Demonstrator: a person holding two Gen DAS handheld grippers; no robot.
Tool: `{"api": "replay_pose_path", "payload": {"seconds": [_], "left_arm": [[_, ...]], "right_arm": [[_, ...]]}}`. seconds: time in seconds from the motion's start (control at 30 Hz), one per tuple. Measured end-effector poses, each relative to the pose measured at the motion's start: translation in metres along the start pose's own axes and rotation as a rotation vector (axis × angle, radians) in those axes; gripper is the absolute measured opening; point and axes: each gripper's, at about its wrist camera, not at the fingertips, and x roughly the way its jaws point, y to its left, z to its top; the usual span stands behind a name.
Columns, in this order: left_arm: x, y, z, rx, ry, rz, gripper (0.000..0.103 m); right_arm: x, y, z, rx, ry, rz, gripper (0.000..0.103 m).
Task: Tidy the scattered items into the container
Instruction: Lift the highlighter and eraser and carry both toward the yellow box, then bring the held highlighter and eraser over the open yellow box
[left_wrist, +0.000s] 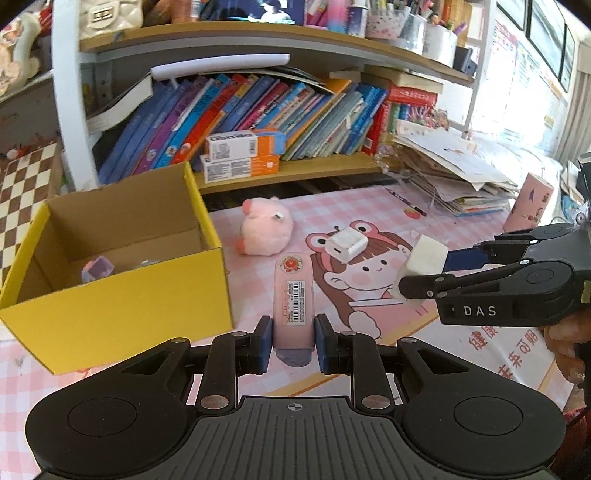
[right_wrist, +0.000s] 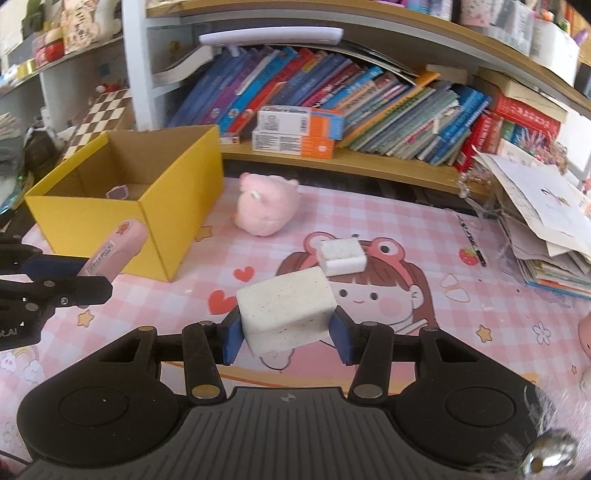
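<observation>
My left gripper (left_wrist: 293, 338) is shut on a long pink case (left_wrist: 293, 295) with a barcode label, held above the mat just right of the yellow cardboard box (left_wrist: 122, 295). The box (right_wrist: 92, 206) stands open at the left with a small purple item (left_wrist: 96, 268) inside. My right gripper (right_wrist: 288, 332) is shut on a white speckled block (right_wrist: 286, 310), lifted over the pink mat. In the left wrist view the right gripper (left_wrist: 410, 277) reaches in from the right with the block (left_wrist: 424, 258). A pink plush pig (left_wrist: 266, 230) and a white charger cube (left_wrist: 346, 243) lie on the mat.
A shelf of leaning books (left_wrist: 258, 110) and two orange-and-white boxes (left_wrist: 243, 155) stand behind the desk. A pile of papers (left_wrist: 454, 173) sits at the back right, with a pen (right_wrist: 471, 240) beside it. A pink tube (left_wrist: 530, 203) stands at the far right.
</observation>
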Motion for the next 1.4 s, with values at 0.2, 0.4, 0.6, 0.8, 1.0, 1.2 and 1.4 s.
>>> {"api": "replay_pose_path", "payload": {"seconds": [0.2,0.4,0.6,0.8,1.0,1.2,1.4], "left_arm": [[-0.008,0.007,-0.001,-0.021,-0.019,0.014,0.022],[-0.014,0.015,-0.003,-0.037,-0.029,0.027,0.022],[-0.018,0.022,-0.006,-0.054,-0.029,0.037,0.022],[-0.022,0.03,-0.007,-0.076,-0.039,0.049,0.022],[-0.025,0.039,-0.005,-0.099,-0.058,0.061,0.022],[-0.028,0.046,-0.002,-0.117,-0.074,0.075,0.022],[-0.028,0.047,0.004,-0.107,-0.085,0.081,0.022]], "right_arm": [[0.001,0.014,0.009,-0.037,-0.007,0.035,0.046],[0.003,0.022,0.016,-0.064,-0.006,0.054,0.046],[0.007,0.027,0.022,-0.086,-0.004,0.065,0.046],[0.008,0.034,0.03,-0.116,-0.014,0.076,0.046],[0.01,0.041,0.039,-0.14,-0.025,0.088,0.046],[0.013,0.048,0.047,-0.16,-0.036,0.104,0.046],[0.015,0.057,0.057,-0.19,-0.055,0.127,0.046]]}}
